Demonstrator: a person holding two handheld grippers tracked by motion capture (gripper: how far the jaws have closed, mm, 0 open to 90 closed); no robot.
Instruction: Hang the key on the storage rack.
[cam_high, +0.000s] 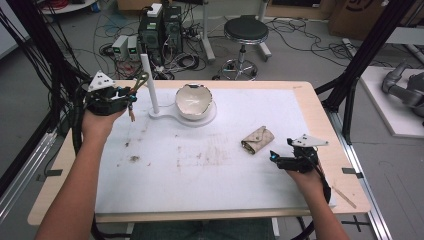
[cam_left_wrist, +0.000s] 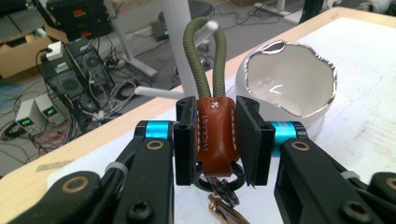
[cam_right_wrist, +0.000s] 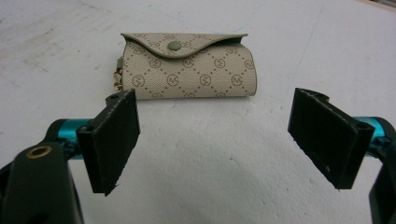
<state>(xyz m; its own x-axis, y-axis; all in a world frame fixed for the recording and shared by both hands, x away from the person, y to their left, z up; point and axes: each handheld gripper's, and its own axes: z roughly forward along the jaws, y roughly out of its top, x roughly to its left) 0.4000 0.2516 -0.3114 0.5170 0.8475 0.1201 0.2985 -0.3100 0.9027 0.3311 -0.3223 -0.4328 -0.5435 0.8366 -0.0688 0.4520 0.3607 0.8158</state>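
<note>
The left gripper (cam_left_wrist: 216, 140) was closed on the brown leather tab of a key fob (cam_left_wrist: 215, 133), with its green cord loop (cam_left_wrist: 204, 56) standing upright above the jaws and the key ring hanging below. In the high view this gripper (cam_high: 131, 95) held the fob raised just beside the white post (cam_high: 149, 82) of the stand, near the white bowl (cam_high: 194, 101). Judged from this, pick-up was complete; the loop was not yet over the post or any peg.

The right gripper (cam_right_wrist: 215, 140) was wide open and held nothing. The beige key pouch (cam_right_wrist: 187, 65) lay flat on the white mat (cam_high: 200, 170), snapped shut, just ahead of the jaws. Its pick-up was apparently still to be done.
</note>
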